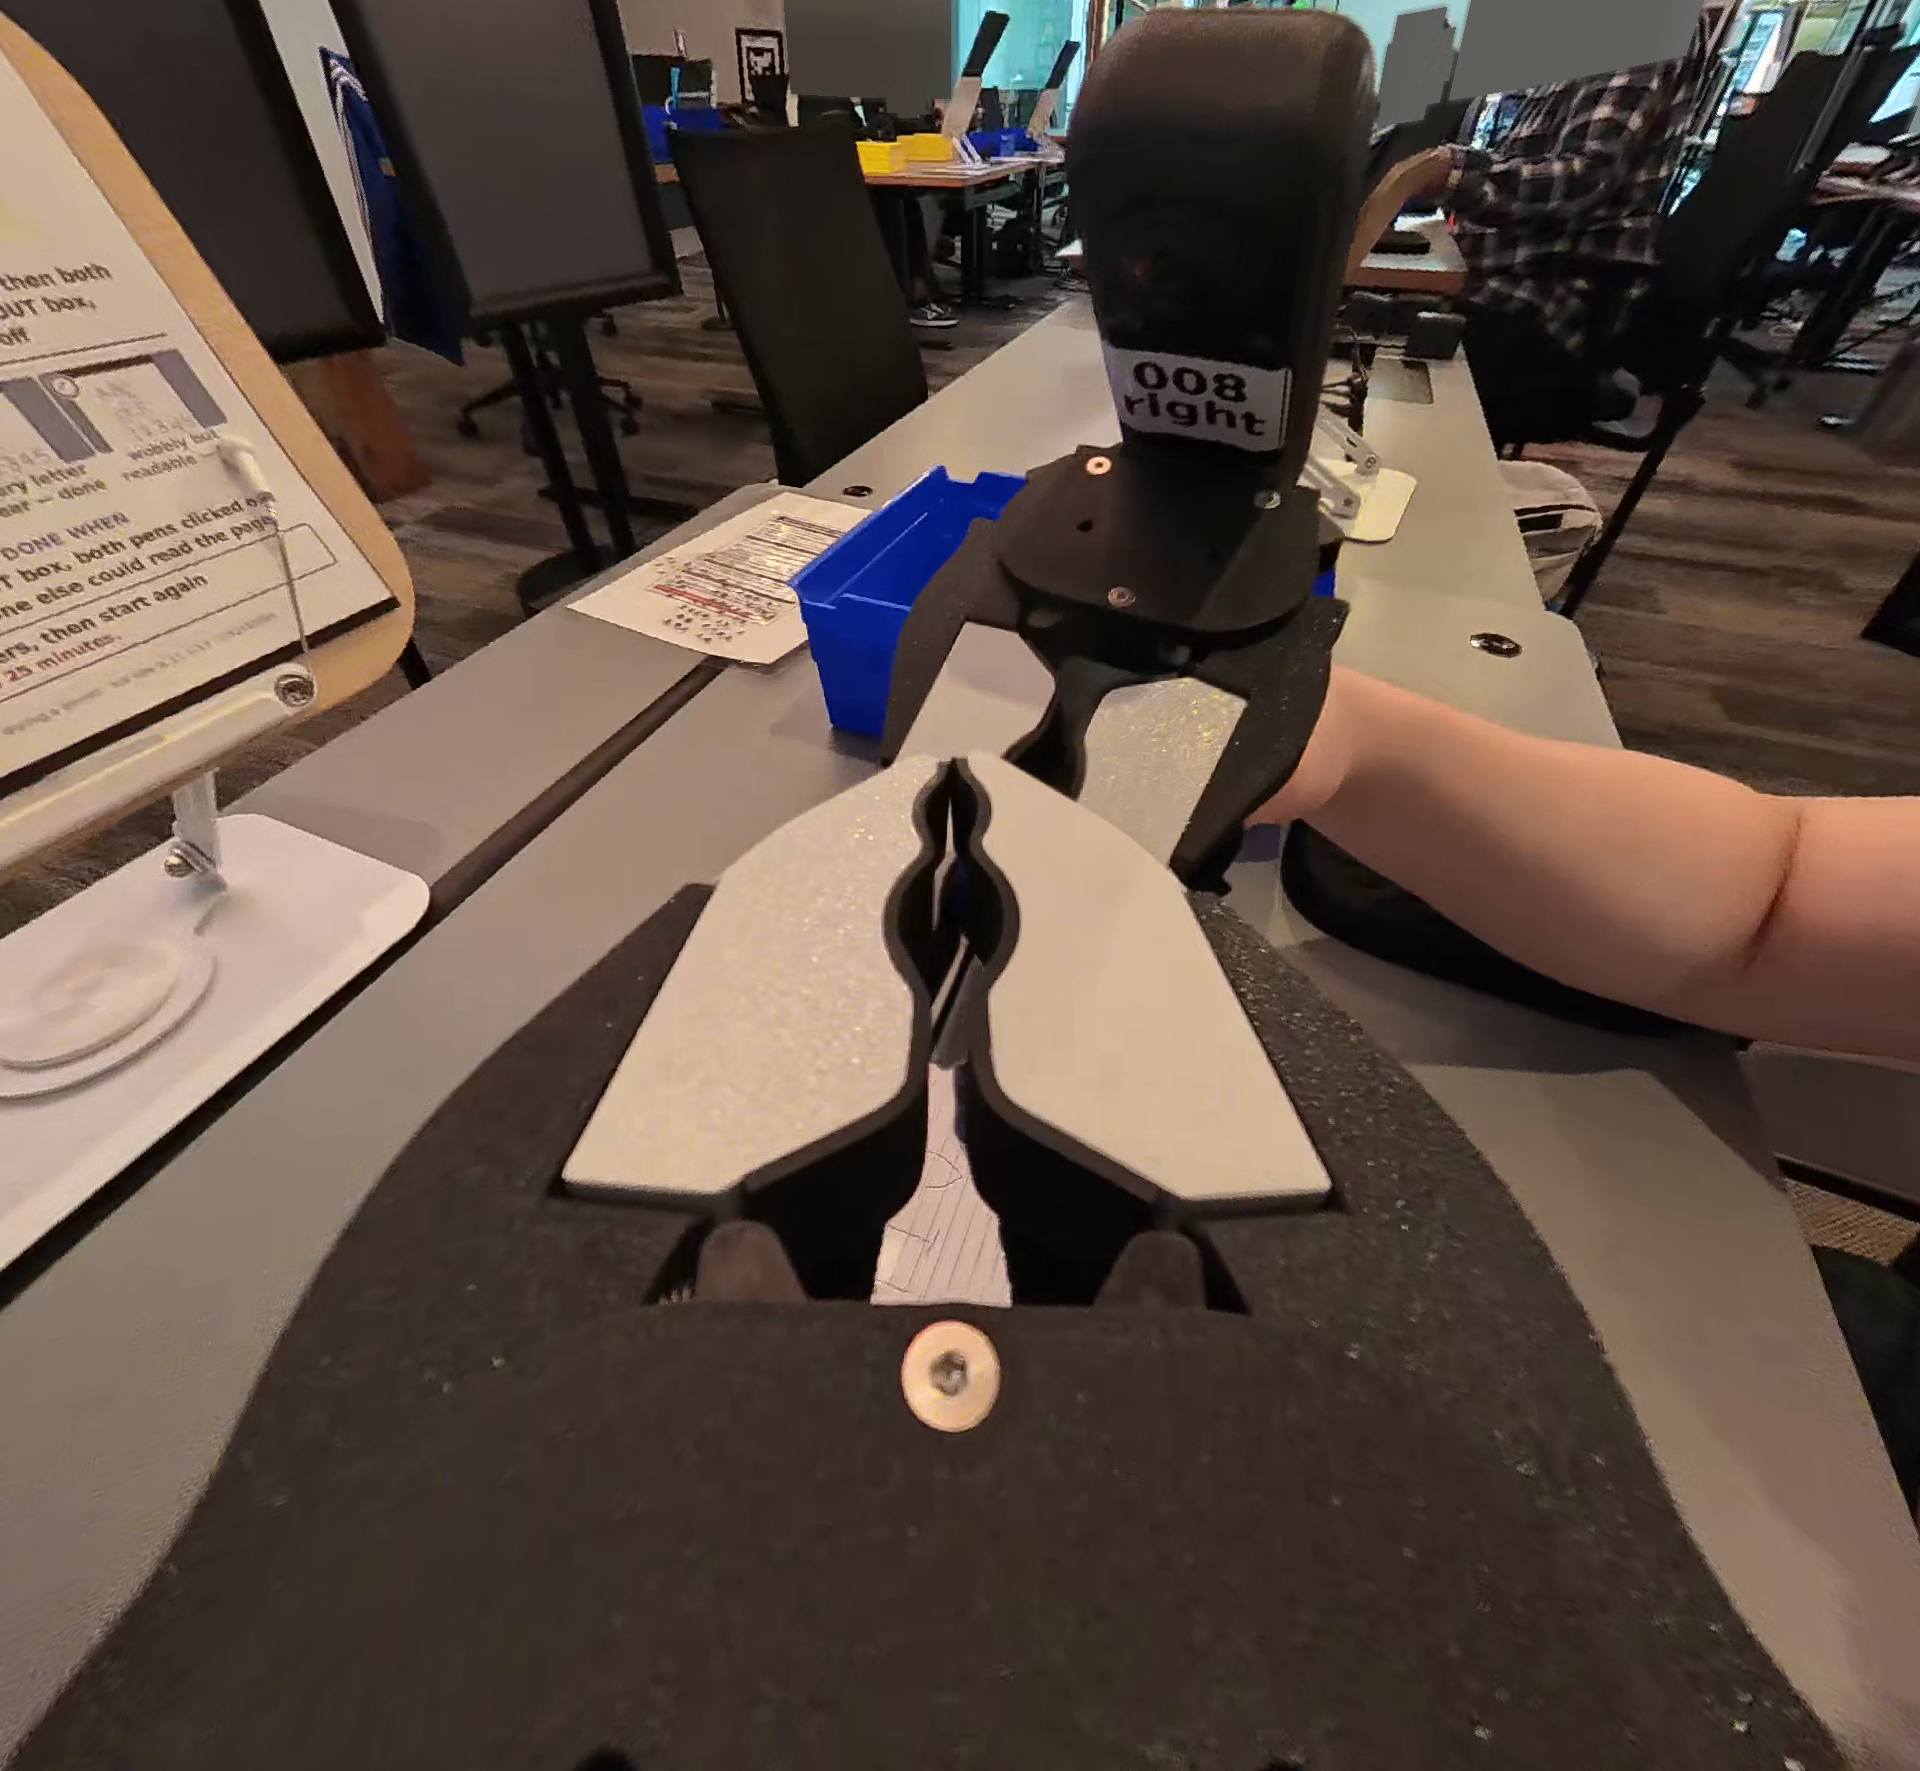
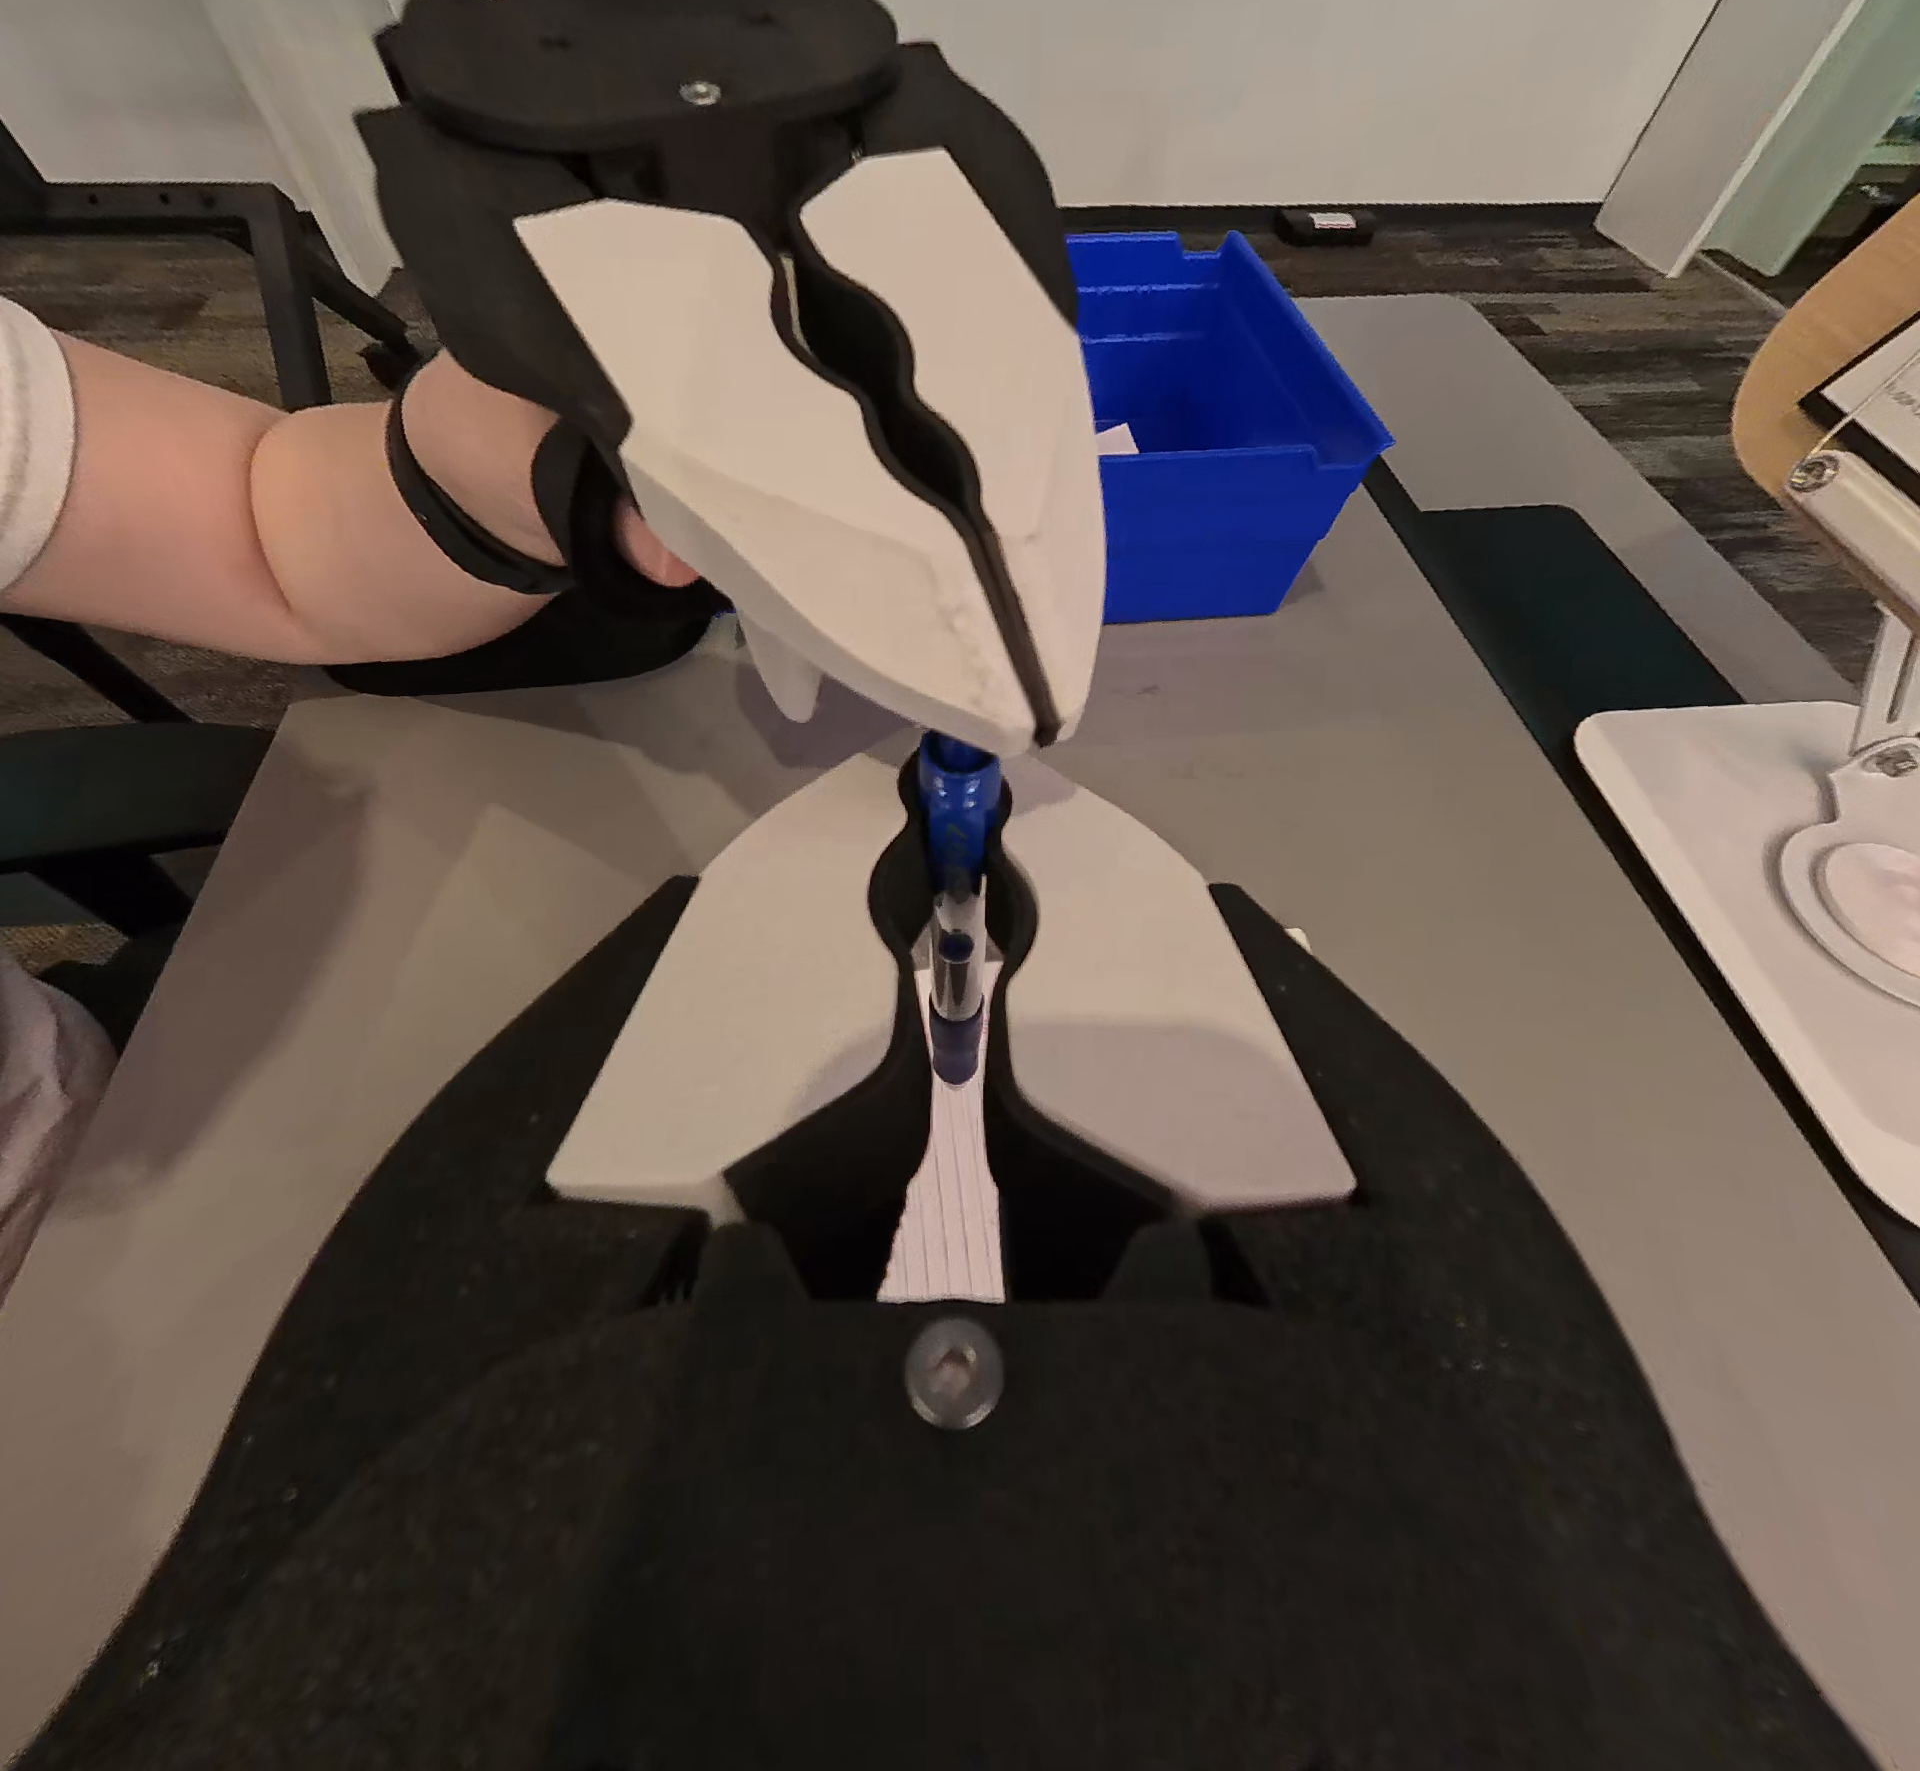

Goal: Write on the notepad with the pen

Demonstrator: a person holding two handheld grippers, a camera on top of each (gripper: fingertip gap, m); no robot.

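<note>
My right gripper [image 2: 951, 791] is shut on a blue pen [image 2: 954, 828], which stands upright between its pads with the tip pointing down at the lined notepad [image 2: 945, 1222]. My left gripper [image 2: 1044, 734] is shut with nothing between its fingers, and its closed tips sit right at the pen's top end. In the left wrist view the left gripper [image 1: 956, 771] is shut. A sliver of the blue pen [image 1: 962, 890] and the lined notepad [image 1: 940, 1243] with a few pen lines show through its gap. The right gripper [image 1: 1153, 734] stands just beyond, its fingertips hidden.
A blue bin [image 2: 1226, 433] stands on the grey table [image 2: 416, 890] behind the grippers; it also shows in the left wrist view [image 1: 873, 599]. A sign on a white stand [image 1: 156, 526] is at the left. A printed sheet [image 1: 727, 568] lies by the bin. A person's forearm [image 1: 1558, 890] reaches in. The left gripper's tips are roughly 5 centimetres from the right gripper's.
</note>
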